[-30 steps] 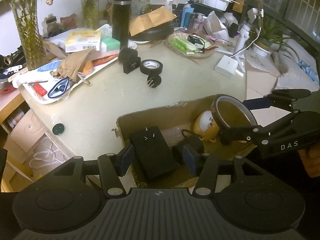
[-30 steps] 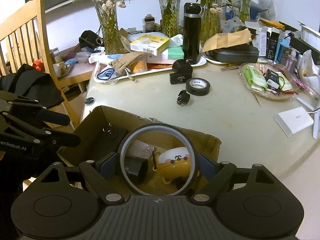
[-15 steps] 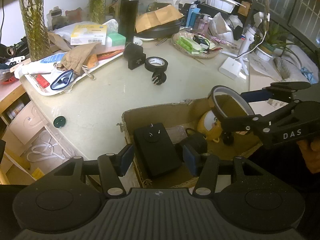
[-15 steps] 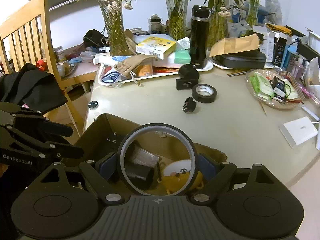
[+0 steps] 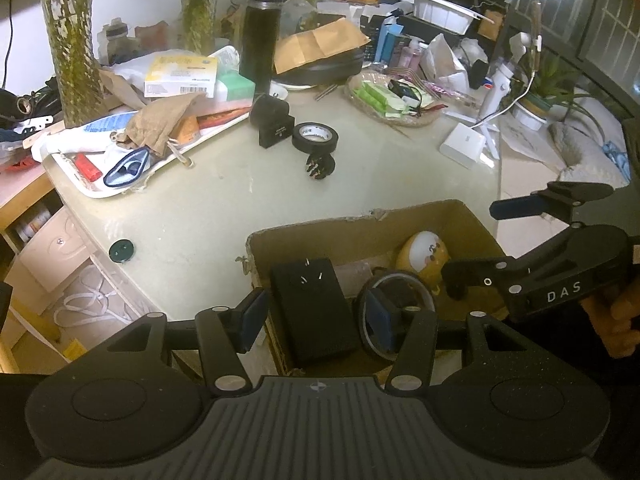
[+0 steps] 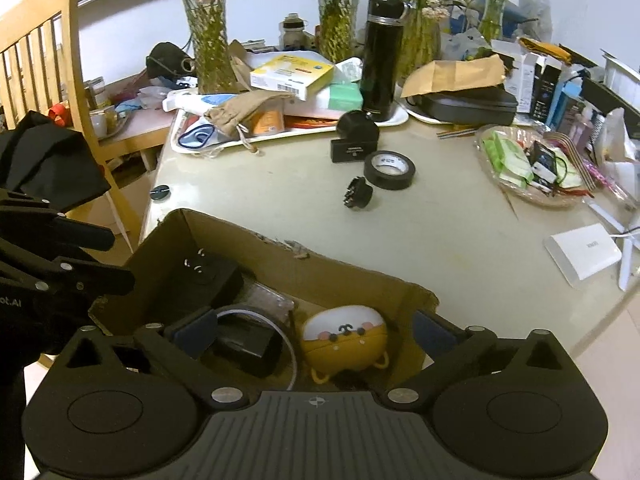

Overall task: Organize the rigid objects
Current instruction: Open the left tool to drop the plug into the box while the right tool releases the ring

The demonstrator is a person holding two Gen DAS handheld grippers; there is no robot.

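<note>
An open cardboard box [image 5: 352, 220] [image 6: 320, 268] stands at the table's near edge. Inside lie a black power adapter [image 5: 312, 312] [image 6: 208, 272], a yellow cartoon case [image 5: 424, 252] [image 6: 344, 336] and a black-rimmed ring [image 5: 396, 312] [image 6: 256, 344] resting flat around a small black block. My right gripper [image 6: 312, 332] [image 5: 472, 245] hangs over the box; its jaws are opening and the ring lies free below its left finger. My left gripper [image 5: 316, 320] [image 6: 118, 258] hovers half open above the adapter without pressing on it.
On the table beyond the box: a black tape roll [image 5: 315, 136] [image 6: 389, 168], a small black plug [image 5: 320, 166], a black cube device [image 5: 274, 124], a cluttered white tray [image 5: 92, 192], a thermos [image 5: 260, 36], a wicker basket [image 5: 396, 100], a white box [image 5: 462, 146]. A wooden chair [image 6: 36, 60] stands left.
The right gripper has spread its jaws and let go of the ring, which has dropped into the box. The left gripper has stayed in place.
</note>
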